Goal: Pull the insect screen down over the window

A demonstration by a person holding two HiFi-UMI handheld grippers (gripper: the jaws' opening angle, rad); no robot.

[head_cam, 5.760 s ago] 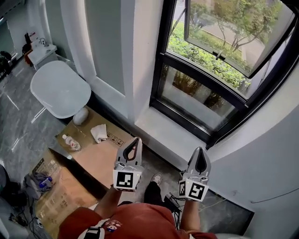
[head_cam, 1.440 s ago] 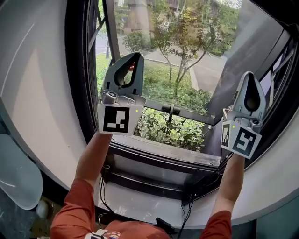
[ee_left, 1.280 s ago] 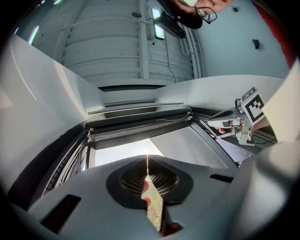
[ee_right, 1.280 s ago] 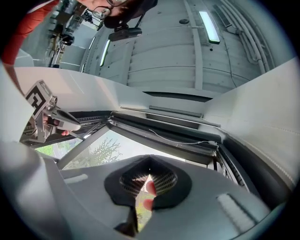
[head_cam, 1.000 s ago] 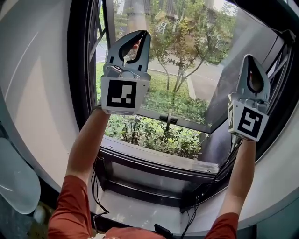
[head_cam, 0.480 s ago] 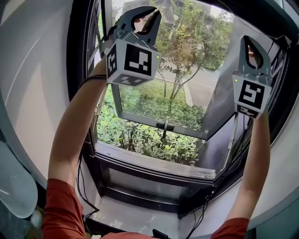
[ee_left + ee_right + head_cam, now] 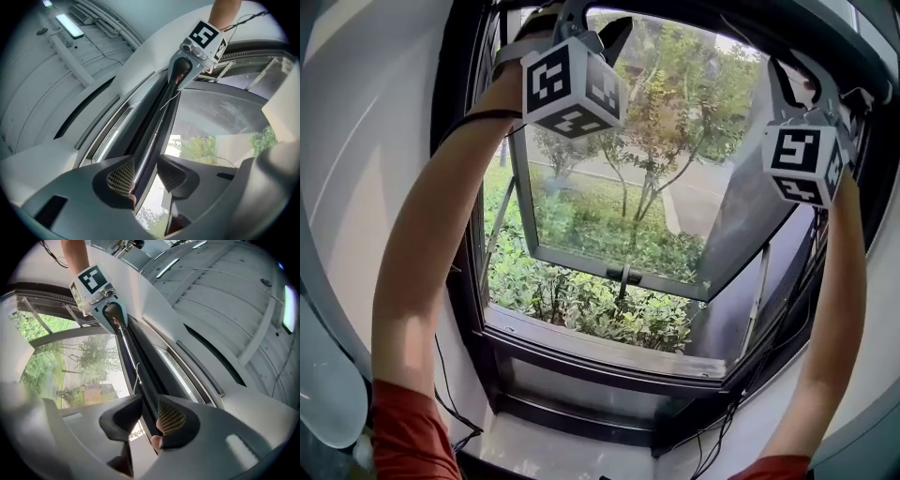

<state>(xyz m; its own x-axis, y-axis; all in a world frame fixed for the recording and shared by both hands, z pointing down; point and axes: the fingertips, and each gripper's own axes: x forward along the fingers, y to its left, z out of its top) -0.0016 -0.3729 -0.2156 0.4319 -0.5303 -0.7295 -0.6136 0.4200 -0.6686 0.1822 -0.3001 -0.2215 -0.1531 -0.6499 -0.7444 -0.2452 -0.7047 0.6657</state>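
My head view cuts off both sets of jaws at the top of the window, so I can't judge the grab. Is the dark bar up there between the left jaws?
Observer: Yes. In the left gripper view the dark bar runs between the jaws of the left gripper. They have just been opening and stand apart, so nothing is clamped.
Operator: And the right one?
Observer: The right gripper has also just been opening. The bar passes between its jaws, close beside one pad.
Operator: Anything hanging off the bar?
Observer: A thin white cord dangles from it just beyond the right jaws.
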